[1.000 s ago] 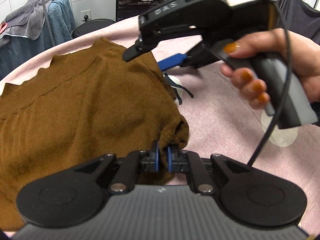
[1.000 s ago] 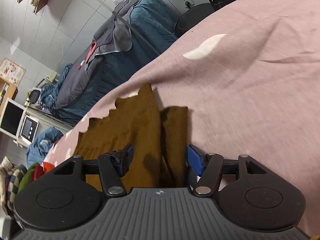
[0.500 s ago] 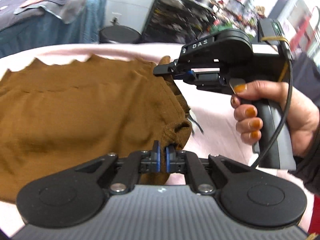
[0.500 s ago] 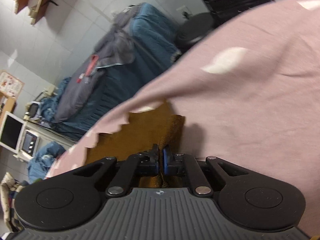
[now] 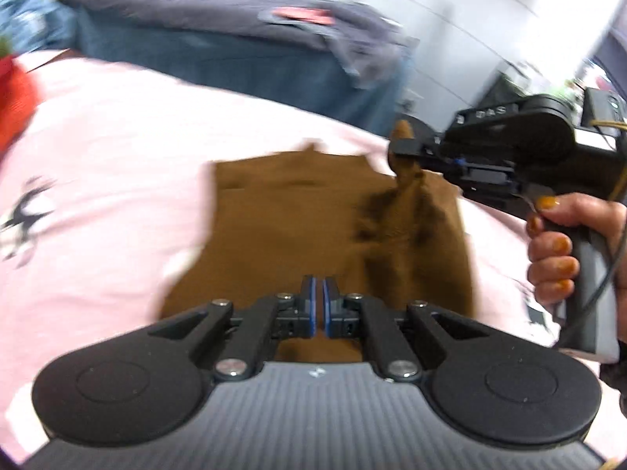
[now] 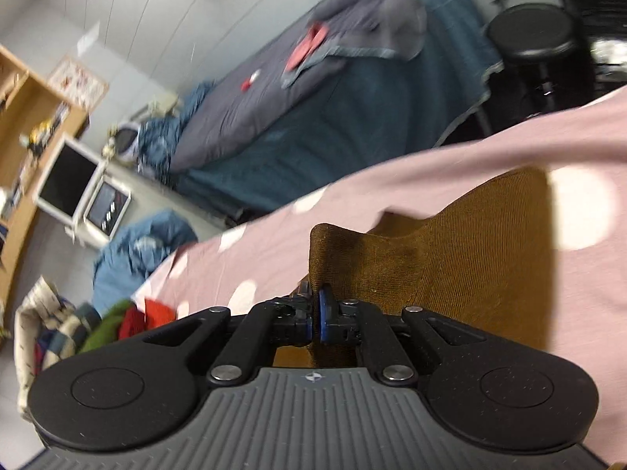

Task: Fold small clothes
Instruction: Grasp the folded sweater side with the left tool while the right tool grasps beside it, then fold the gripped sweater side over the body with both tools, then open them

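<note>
A brown knit garment (image 5: 298, 227) lies on the pink cloth-covered surface (image 5: 109, 164). My left gripper (image 5: 317, 290) is shut on the garment's near edge. My right gripper (image 6: 315, 303) is shut on the garment's far right corner (image 6: 392, 258) and holds it lifted above the surface. The right gripper also shows in the left wrist view (image 5: 407, 149), with a brown corner pinched in its tips and fabric hanging down from it.
A bed with blue and grey bedding (image 6: 313, 117) stands behind the surface. A black stool (image 6: 533, 35) is at the far right. A pile of coloured clothes (image 6: 109, 321) lies off the left end, and something red (image 5: 15, 90) shows at the left edge.
Both grippers have lifted and swung to the left with the garment's right side. The right gripper closed on the corner a second ago and now holds it higher.
</note>
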`<state>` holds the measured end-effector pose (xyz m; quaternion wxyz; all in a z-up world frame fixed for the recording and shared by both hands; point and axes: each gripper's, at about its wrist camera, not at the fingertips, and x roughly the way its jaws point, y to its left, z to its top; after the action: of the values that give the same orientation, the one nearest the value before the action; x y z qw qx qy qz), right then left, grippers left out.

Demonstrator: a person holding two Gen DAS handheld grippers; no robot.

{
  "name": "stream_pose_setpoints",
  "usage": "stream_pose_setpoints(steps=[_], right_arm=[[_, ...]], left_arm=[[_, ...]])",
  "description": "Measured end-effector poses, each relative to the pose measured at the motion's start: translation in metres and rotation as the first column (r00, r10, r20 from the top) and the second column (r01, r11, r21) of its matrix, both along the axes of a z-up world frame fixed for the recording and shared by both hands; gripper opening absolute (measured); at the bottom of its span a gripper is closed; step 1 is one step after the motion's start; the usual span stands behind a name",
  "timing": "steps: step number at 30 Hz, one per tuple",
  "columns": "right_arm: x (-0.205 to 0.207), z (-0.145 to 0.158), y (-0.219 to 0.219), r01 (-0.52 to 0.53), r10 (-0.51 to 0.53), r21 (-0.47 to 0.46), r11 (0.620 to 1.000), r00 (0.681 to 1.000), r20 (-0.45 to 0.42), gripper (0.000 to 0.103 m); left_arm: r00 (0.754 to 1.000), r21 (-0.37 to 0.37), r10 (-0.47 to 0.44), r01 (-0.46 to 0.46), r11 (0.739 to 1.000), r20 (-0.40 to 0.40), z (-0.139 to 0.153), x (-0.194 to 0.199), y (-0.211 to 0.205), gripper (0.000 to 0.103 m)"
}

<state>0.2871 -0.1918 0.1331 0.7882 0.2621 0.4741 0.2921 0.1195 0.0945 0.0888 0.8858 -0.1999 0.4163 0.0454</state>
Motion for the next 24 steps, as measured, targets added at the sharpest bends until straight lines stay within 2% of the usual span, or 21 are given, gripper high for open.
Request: stream_pose_setpoints(steps=[3,5,7,10,11,12,14,17,19,21,23,24], right_arm=[[-0.003,-0.007,0.043,-0.053,0.053,-0.021,0.998,0.999,-0.007,0.007],[-0.006,-0.01,0.064,-0.076,0.076,-0.062,0.995,0.997,0.003,0.007],[-0.009,-0.011,0.072,-0.065,0.066,-0.114,0.991,0.998,0.01,0.007],[-0.014,-0.01,0.063,-0.033,0.038,-0.164,0.986,0.999,0.032,0.007],[-0.013,-0.01,0.056,-0.028,0.034,-0.176,0.984,0.999,0.031,0.007],[-0.013,-0.009,0.05,-0.023,0.03,-0.19,0.982,0.999,0.034,0.007],[-0.012,-0.006,0.038,-0.016,0.025,-0.21,0.978,0.999,0.04,0.008],[-0.009,-0.003,0.029,0.006,0.003,-0.215,0.977,0.999,0.044,0.008],[-0.008,-0.002,0.026,0.013,-0.003,-0.215,0.977,0.999,0.047,0.008],[-0.006,-0.002,0.024,0.016,-0.006,-0.218,0.976,0.999,0.045,0.008],[-0.004,-0.002,0.022,0.019,-0.008,-0.231,0.973,0.999,0.046,0.008],[-0.004,-0.002,0.02,0.02,-0.009,-0.238,0.971,0.999,0.047,0.008]], left_arm=[[0.999,0.0,0.049,-0.049,0.999,-0.02,-0.005,-0.012,0.033,0.004],[0.998,-0.043,0.049,-0.051,0.998,-0.041,-0.009,-0.015,0.047,0.004],[0.999,-0.084,0.025,-0.028,0.996,-0.034,-0.012,-0.014,0.053,0.009],[0.998,-0.122,-0.052,0.048,0.991,-0.026,-0.02,0.002,0.046,0.021],[0.997,-0.149,-0.079,0.074,0.986,-0.026,-0.023,0.008,0.042,0.028],[0.994,-0.18,-0.104,0.098,0.979,-0.023,-0.029,0.004,0.034,0.039],[0.989,-0.221,-0.149,0.14,0.965,-0.025,-0.039,0.017,0.022,0.053],[0.982,-0.169,-0.176,0.164,0.972,-0.062,-0.05,0.03,0.001,0.056],[0.979,-0.194,-0.194,0.178,0.965,-0.067,-0.057,0.033,-0.004,0.05],[0.98,-0.203,-0.194,0.183,0.962,-0.033,-0.057,0.034,-0.008,0.023],[0.983,-0.189,-0.182,0.173,0.967,-0.032,-0.054,0.035,-0.011,0.007],[0.984,-0.202,-0.174,0.166,0.965,-0.024,-0.052,0.034,-0.012,0.007]])
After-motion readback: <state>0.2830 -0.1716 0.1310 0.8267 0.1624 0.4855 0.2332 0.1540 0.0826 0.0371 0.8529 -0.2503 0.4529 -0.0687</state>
